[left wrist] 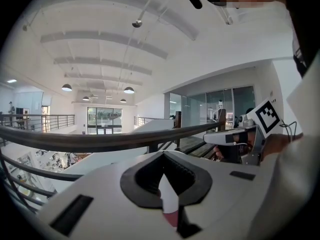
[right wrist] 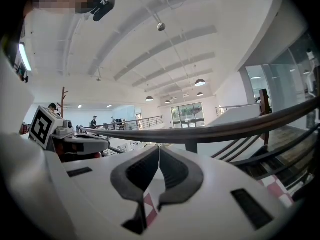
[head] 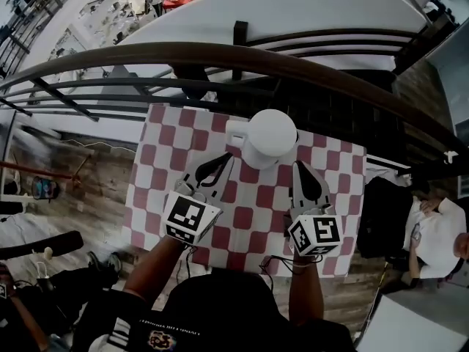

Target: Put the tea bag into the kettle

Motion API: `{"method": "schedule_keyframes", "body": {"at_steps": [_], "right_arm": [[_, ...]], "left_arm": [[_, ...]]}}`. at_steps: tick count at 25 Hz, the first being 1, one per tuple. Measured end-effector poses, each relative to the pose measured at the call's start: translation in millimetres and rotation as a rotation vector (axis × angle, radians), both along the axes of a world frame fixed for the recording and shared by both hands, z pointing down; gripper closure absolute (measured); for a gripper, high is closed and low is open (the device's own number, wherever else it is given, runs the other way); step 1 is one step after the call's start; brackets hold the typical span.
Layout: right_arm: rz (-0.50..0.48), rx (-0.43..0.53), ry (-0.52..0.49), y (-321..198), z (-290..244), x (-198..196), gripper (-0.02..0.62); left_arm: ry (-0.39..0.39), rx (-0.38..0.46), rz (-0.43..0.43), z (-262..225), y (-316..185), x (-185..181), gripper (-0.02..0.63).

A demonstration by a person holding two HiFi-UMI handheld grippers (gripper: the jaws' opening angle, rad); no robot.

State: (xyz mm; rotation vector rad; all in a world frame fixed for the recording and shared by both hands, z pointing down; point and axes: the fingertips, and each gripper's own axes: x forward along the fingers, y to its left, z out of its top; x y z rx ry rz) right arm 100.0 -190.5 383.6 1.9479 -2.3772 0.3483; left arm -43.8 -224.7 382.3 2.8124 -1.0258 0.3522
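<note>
Just in front of the kettle on the checkered table, the left tool and right tool sit shut and empty (no tea bag visible), seemingly poised to start.

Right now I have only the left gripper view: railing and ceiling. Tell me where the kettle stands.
Observer: In the head view the white kettle stands on the checkered tablecloth, just ahead and right of your left gripper.
Operator: Report its lid.
Observer: The lid looks to be on; from above the top is a closed white round.
Operator: Now give me the right gripper.
Observer: The right gripper has its jaws together, with nothing visible between them.
</note>
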Motion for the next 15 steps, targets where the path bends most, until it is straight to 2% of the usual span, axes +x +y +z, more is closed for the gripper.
{"method": "schedule_keyframes", "body": {"at_steps": [15], "right_arm": [[-0.006, -0.031, -0.019, -57, 30, 17, 0.581]], "left_arm": [[-0.029, -0.024, -0.086, 31, -75, 10, 0.606]]}}
